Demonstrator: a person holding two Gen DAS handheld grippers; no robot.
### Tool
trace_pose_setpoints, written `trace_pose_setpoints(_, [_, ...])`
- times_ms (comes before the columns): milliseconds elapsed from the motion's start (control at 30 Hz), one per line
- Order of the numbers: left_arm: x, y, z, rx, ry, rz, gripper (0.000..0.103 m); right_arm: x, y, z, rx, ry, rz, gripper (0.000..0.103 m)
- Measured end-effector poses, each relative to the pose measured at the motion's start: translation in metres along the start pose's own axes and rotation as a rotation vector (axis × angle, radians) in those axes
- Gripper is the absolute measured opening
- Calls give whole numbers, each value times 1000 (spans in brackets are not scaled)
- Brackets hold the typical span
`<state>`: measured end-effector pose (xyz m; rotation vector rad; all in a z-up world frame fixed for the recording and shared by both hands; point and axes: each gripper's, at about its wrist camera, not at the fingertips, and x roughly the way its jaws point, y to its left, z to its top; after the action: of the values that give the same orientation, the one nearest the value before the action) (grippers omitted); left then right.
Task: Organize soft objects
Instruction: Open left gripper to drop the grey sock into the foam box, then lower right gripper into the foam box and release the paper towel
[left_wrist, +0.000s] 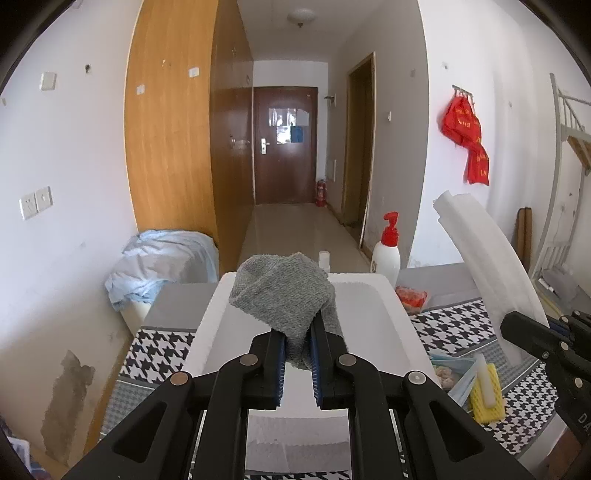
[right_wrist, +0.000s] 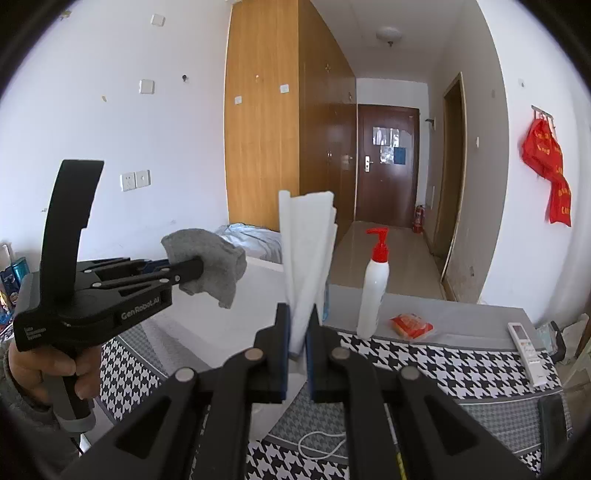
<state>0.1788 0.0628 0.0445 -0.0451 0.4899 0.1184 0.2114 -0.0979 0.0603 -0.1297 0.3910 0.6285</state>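
While the white foam box (left_wrist: 391, 314) on the table (left_wrist: 524, 406) looks empty, the left hand-held gripper (left_wrist: 298, 343) pinches a grey cloth (left_wrist: 284, 291) just above the box, and the right hand-held gripper (right_wrist: 298, 332) clamps a white foam sheet (right_wrist: 306, 251) beside it. A yellow sponge (left_wrist: 487, 398) lies near the box, so sorting seems barely begun.

Both tools (left_wrist: 297, 354) (right_wrist: 298, 343) clamped, angled down
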Motion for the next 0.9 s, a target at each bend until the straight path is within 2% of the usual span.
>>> trace_pose_setpoints(133, [6,4,-1,-7,16,-7,15,4,0,0,2,8,-5,10])
trace_pose_setpoints(200, [7,6,-2,-13,23,-27,29,5,0,1,5,11,-6,10])
trace_pose_setpoints(267, [5,7,-2,-11,10,-29,69,6,0,1,5,13,-12,10])
trace_pose_setpoints(433, [-7,9,-2,-19,-54,-27,99,10,2,4,7,21,-18,10])
trace_pose_setpoints(467, [-11,10,-2,-21,-72,-24,102,10,4,5,5,20,-18,10])
trace_pose_setpoints(900, [-47,43,-4,-61,-152,105,102,27,24,21,-8,29,21,10])
